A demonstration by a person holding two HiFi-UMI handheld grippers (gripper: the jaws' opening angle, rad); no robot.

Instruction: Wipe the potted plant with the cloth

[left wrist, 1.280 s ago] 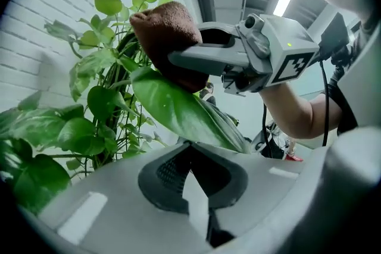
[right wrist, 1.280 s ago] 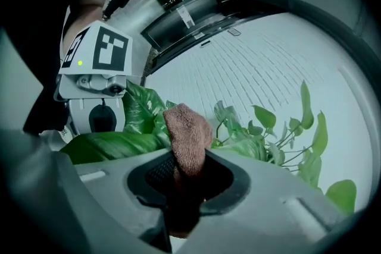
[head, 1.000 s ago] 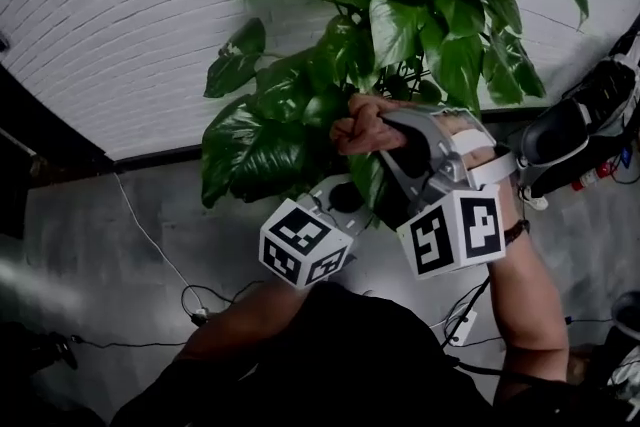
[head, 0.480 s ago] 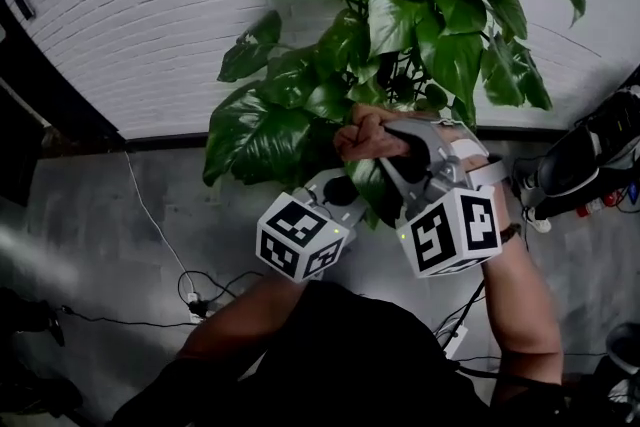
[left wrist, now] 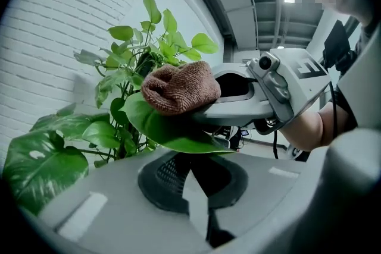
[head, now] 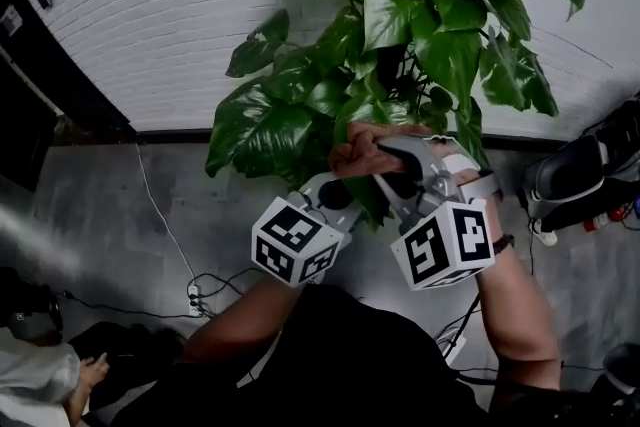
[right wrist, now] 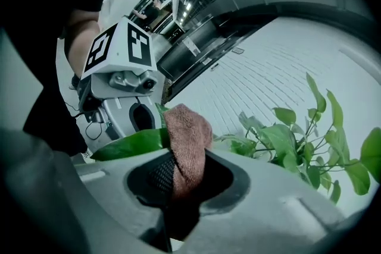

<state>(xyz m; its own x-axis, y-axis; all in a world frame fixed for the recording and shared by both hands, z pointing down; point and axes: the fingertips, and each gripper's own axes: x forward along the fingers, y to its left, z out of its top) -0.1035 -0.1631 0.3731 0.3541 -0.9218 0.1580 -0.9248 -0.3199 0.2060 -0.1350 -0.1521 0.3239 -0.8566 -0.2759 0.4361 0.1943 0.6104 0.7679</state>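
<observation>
The potted plant (head: 400, 25) with broad green leaves stands against the white brick wall. My right gripper (head: 378, 153) is shut on a brown cloth (head: 352, 147), with the cloth bunched up between its jaws (right wrist: 186, 146). The cloth presses on top of one long leaf (left wrist: 172, 128), also seen in the right gripper view (right wrist: 122, 146). My left gripper (head: 338, 197) is shut and sits just under that leaf; I cannot tell whether it pinches the leaf. In the left gripper view the cloth (left wrist: 178, 87) sits on the leaf, in front of the right gripper (left wrist: 238, 98).
Cables and a power strip (head: 192, 295) lie on the grey floor. Dark equipment (head: 580, 175) stands at the right, and a dark door frame (head: 40, 75) at the left. A person's hand and white sleeve (head: 45, 380) show at the lower left.
The right gripper and its cloth have slid a little down the leaf, towards me. The left gripper has barely moved. The head view has swung, bringing a person's sleeve into the lower left.
</observation>
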